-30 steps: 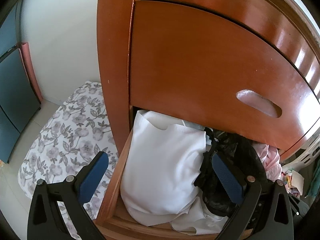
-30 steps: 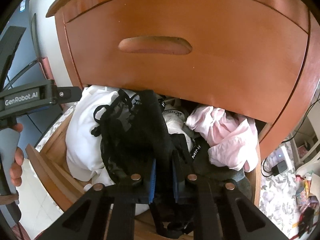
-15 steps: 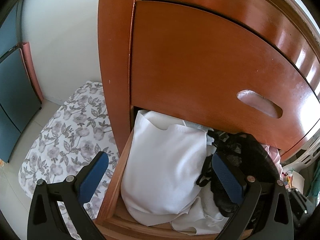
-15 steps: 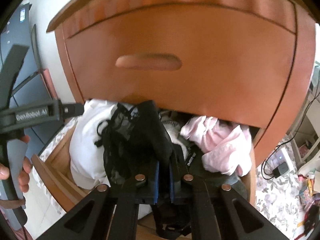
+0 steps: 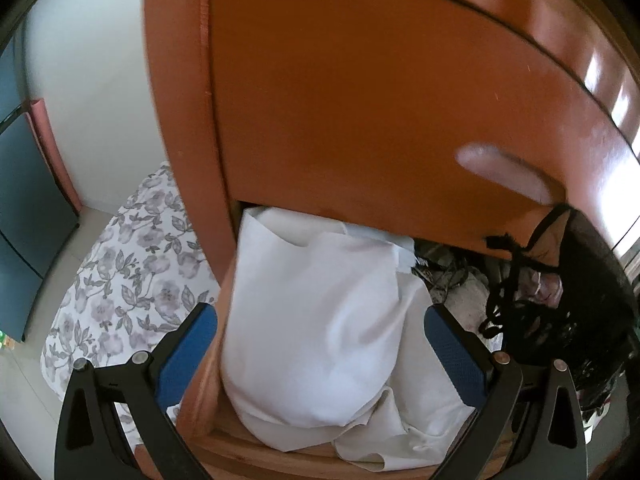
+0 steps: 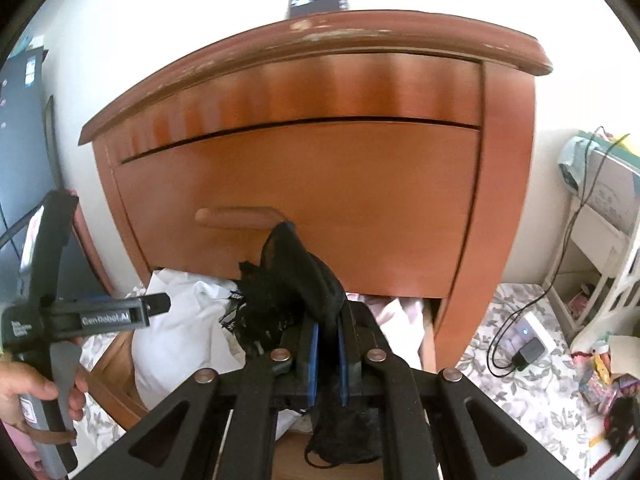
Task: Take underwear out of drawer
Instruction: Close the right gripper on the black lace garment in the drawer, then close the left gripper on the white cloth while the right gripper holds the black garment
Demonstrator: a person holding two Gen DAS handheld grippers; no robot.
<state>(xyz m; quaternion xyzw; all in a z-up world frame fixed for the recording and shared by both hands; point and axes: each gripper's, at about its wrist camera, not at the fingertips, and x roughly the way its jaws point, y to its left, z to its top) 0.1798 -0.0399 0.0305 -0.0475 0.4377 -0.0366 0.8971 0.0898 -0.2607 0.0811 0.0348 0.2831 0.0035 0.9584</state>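
Right gripper (image 6: pixel 328 354) pads pinched together on black lace underwear (image 6: pixel 296 280), fabric bunched above the pads and a tail hanging below them. Garment sits in front of the closed upper drawer front (image 6: pixel 320 184), over the open lower drawer (image 5: pixel 208 364), with lace on its left side very close to the white folded cloth (image 5: pixel 316 320); can't tell if fully free of the pile

Left gripper (image 5: pixel 320 356) jaws wide apart, nothing between pads, hovering over the white cloth at the drawer's left side; a hand (image 6: pixel 24 392) holds its handle

To do this step well, judging from here: keep the pinch firm since lace is thin and could slip, lift up and back toward the person so trailing straps clear the drawer edge, watch that the pink garment (image 6: pixel 396 316) and white cloth don't drag along. If something snags, left gripper looks well placed to press the white cloth down. Avoid brushing the drawer handle recess (image 6: pixel 240 216)
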